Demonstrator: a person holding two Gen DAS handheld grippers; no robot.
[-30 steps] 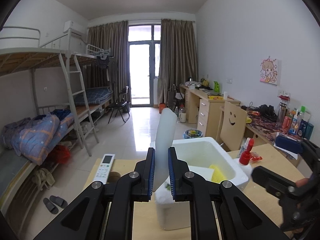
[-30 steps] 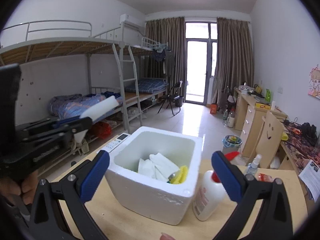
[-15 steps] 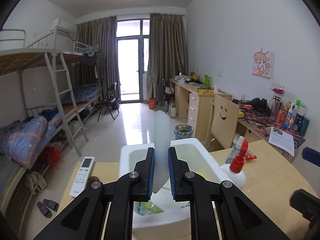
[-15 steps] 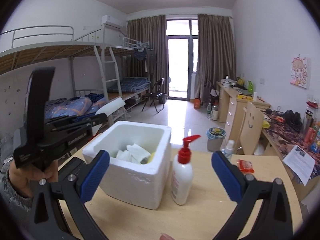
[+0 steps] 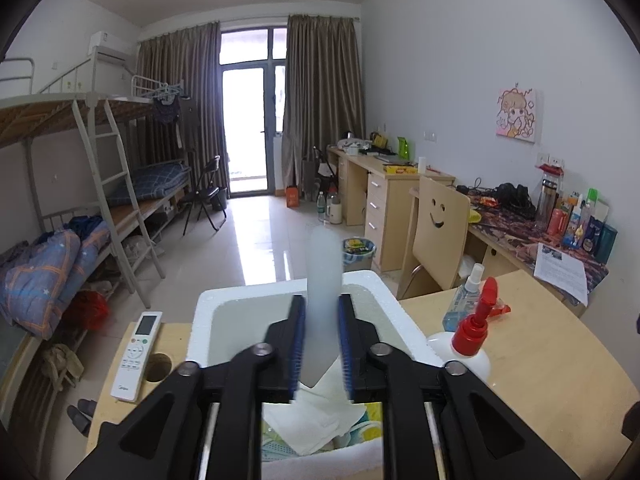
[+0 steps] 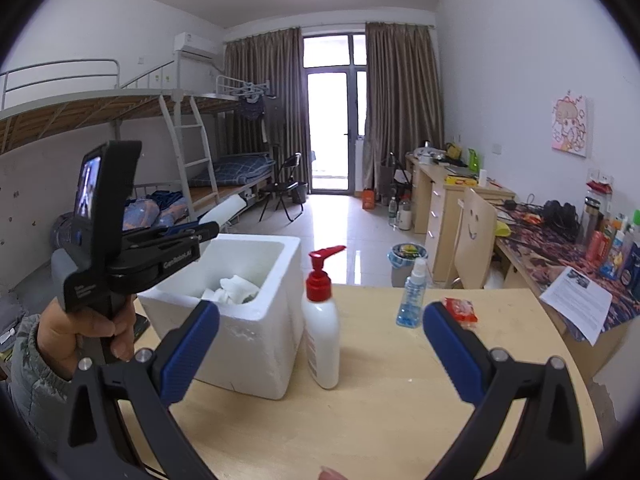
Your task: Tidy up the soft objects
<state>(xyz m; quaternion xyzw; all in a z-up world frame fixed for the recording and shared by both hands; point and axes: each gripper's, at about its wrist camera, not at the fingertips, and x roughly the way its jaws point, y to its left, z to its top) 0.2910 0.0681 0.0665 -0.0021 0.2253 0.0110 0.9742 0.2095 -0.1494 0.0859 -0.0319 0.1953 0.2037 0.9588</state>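
White foam strip stands upright between the blue pads of the left hand-held gripper, clamped there directly above the open foam box on the desk. Crumpled white cloths lie inside the box. Right hand-held gripper hangs with jaws spread wide, holding nothing, near a red-pump lotion bottle just beside the box.

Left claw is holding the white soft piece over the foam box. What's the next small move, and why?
Probably lower a little and open the left claw. It is shut on the white soft piece, which hangs directly over the open foam box, where white cloths already lie. The right claw is open, to the box's right, by the pump bottle.
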